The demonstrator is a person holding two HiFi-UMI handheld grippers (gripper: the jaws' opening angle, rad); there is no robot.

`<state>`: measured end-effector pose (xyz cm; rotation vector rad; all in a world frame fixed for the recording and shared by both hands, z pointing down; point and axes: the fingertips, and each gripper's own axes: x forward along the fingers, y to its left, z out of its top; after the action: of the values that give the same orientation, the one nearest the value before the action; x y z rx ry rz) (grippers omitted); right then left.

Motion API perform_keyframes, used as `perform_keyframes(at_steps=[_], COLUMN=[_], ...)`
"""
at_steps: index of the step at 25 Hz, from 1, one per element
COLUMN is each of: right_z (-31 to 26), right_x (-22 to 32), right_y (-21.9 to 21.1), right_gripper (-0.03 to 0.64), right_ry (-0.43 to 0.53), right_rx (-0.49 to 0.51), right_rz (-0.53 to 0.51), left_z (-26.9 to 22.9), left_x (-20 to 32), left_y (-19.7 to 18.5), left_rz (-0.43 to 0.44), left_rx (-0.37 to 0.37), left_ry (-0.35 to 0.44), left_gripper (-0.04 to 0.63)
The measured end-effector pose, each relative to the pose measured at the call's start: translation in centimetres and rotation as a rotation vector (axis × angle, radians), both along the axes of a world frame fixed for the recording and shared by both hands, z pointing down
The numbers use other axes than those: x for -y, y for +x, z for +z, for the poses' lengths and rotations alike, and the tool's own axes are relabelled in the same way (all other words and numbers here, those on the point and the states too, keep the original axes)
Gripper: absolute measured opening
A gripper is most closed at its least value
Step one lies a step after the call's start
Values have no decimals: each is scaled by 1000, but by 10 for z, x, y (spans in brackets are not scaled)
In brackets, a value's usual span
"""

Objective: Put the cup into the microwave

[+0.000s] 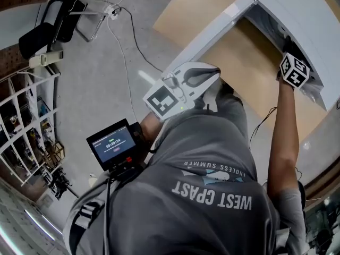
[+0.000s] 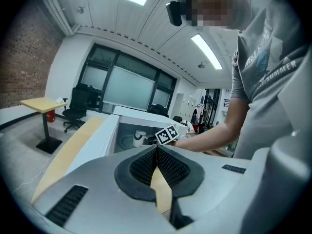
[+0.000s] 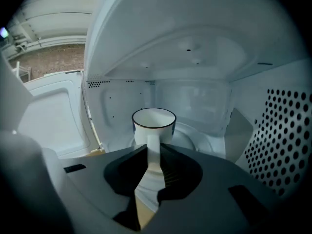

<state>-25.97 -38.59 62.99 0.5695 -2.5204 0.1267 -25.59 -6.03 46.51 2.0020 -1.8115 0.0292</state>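
Note:
A white cup (image 3: 153,125) with a dark rim stands upright inside the white microwave (image 3: 204,96), over its round turntable (image 3: 195,136). My right gripper (image 3: 152,149) reaches into the cavity and is shut on the cup's handle. In the head view only that gripper's marker cube (image 1: 295,70) shows, at the microwave (image 1: 297,15) mouth. The left gripper view shows the cup (image 2: 140,137) in the cavity beside the right gripper's cube (image 2: 167,134). My left gripper (image 2: 157,148) is shut with nothing in it, held back near the person's body, as seen in the head view (image 1: 197,77).
The microwave's open door (image 3: 53,116) stands at the left of the cavity, and a perforated wall (image 3: 280,140) at its right. The microwave sits on a wooden table (image 1: 241,62). A small screen (image 1: 112,144) hangs at the person's waist; cables (image 1: 125,41) cross the floor.

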Motion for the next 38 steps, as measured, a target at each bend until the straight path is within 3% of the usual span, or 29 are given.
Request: perform_keyframes(at_steps=[15, 27, 38], right_z=[13, 14, 10], right_x=[2, -6, -20], right_y=[-8, -9, 6], right_gripper=[74, 91, 120], right_ry=[149, 108, 112], right_rx=[97, 107, 99], right_rz=[54, 31, 26], left_z=[10, 13, 15], left_x=[-20, -21, -28], left_y=[-1, 4, 17], left_rz=[-2, 4, 55], left_rx=[36, 9, 48], left_ry=[27, 30, 68], left_gripper=[20, 20, 20])
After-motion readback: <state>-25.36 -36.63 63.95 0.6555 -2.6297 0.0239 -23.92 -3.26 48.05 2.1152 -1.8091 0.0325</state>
